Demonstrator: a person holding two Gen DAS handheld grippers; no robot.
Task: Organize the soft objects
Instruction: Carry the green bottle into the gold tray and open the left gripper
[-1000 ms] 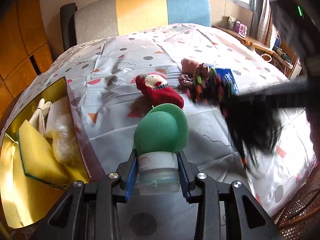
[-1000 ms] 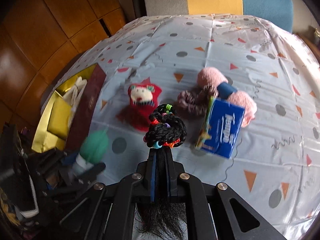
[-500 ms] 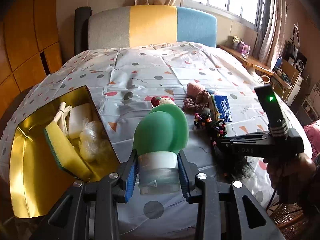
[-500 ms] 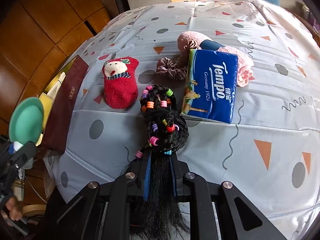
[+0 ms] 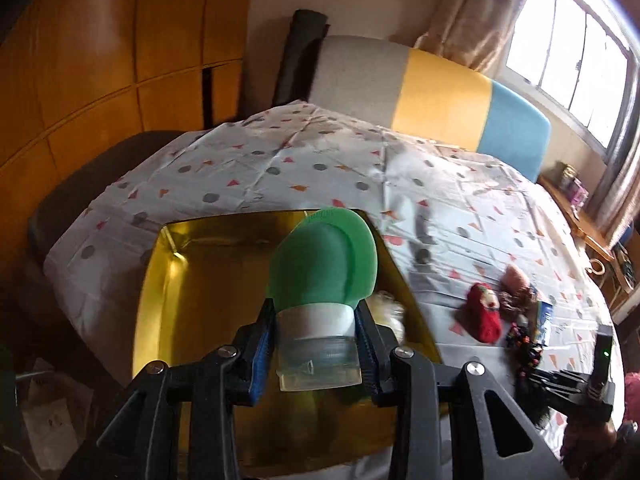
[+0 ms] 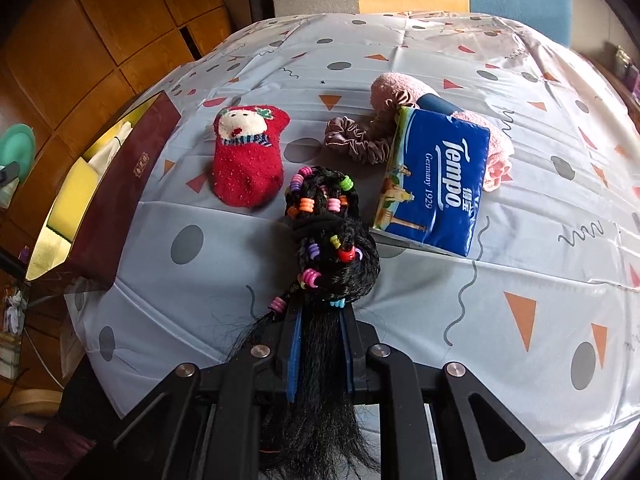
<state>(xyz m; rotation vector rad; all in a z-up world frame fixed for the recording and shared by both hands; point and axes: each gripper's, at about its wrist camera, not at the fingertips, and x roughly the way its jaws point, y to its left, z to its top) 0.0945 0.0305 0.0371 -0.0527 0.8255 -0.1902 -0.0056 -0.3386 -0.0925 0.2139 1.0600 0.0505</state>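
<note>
My left gripper (image 5: 316,312) is shut on a bottle with a green sponge head (image 5: 322,264) and hangs over the open gold box (image 5: 208,280). The same bottle shows at the far left of the right wrist view (image 6: 16,146). My right gripper (image 6: 320,316) holds a black hairpiece with coloured beads (image 6: 332,248). Its beaded end rests on the tablecloth, and its strands fill the narrow gap between the pads. A red sock with a white face (image 6: 246,160) lies just left of the hairpiece. To the right sits a blue tissue pack (image 6: 436,184).
A mauve scrunchie (image 6: 352,140) and a pink fluffy piece (image 6: 400,84) lie behind the tissue pack. The box's maroon wall (image 6: 120,196) stands at the table's left edge, with a yellow sponge (image 6: 76,196) inside. A striped chair back (image 5: 440,96) stands beyond the table.
My left gripper swung left and up with the bottle, from over the table to above the gold box. The right gripper sank, laid the hairpiece's beaded end on the cloth, and its pads parted slightly.
</note>
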